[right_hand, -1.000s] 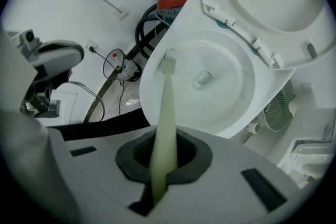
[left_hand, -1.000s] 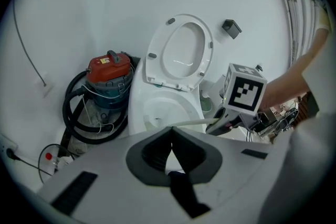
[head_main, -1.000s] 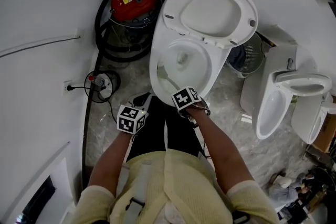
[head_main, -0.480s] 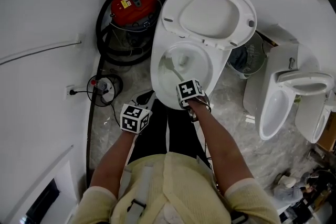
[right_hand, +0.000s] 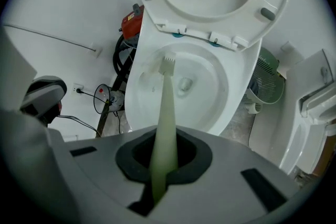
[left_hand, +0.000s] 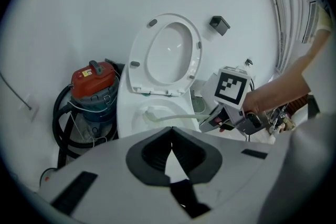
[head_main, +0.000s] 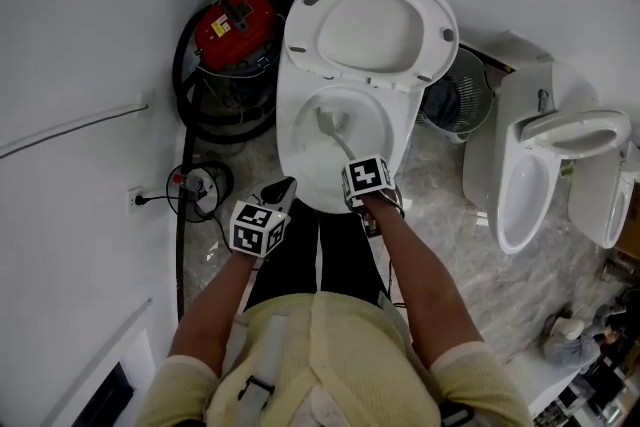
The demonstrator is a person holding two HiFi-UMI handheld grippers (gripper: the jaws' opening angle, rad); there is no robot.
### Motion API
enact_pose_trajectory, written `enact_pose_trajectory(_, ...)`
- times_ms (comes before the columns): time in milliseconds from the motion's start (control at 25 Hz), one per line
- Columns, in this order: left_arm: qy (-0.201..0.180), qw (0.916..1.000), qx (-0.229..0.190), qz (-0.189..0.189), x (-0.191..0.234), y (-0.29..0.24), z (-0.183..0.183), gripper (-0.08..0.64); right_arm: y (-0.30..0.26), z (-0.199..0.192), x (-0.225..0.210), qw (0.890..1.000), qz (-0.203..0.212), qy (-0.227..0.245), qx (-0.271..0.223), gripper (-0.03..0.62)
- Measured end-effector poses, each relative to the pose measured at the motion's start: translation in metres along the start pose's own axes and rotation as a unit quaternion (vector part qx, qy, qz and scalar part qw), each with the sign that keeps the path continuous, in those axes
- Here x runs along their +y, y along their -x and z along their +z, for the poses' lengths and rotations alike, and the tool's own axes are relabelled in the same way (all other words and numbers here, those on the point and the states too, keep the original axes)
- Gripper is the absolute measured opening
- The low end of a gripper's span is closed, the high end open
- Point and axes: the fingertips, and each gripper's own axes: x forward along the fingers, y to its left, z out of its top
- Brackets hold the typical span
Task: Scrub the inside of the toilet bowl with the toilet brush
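toilet brush (right_hand: 167, 97) head swept off the left wall of the toilet bowl (head_main: 284, 130) to its back wall, now straight ahead of the right gripper (right_hand: 164, 160), just below the seat hinges (right_hand: 178, 34), right gripper edged slightly forward over the front rim

We wear a yellow short-sleeved shirt (head_main: 320, 355), black trousers (head_main: 298, 250); grey left gripper (left_hand: 170, 138), right gripper (right_hand: 166, 157) each carry 1 black-and-white cube (head_main: 256, 226).

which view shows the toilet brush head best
The right gripper view: it looks straight down the toilet brush to its bristle head inside the toilet bowl. The head view shows it small; the left gripper view shows it side-on, low in the bowl.
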Motion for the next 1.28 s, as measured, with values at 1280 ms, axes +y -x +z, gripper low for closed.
enact_pose_trajectory(1280, 0.009, 0.9938, -0.040, -0.103, -0.072, 0.026, 0.061, 0.011, 0.150, -0.046, 0.000, 0.986, 0.016, 0.062, -0.151, 0.015)
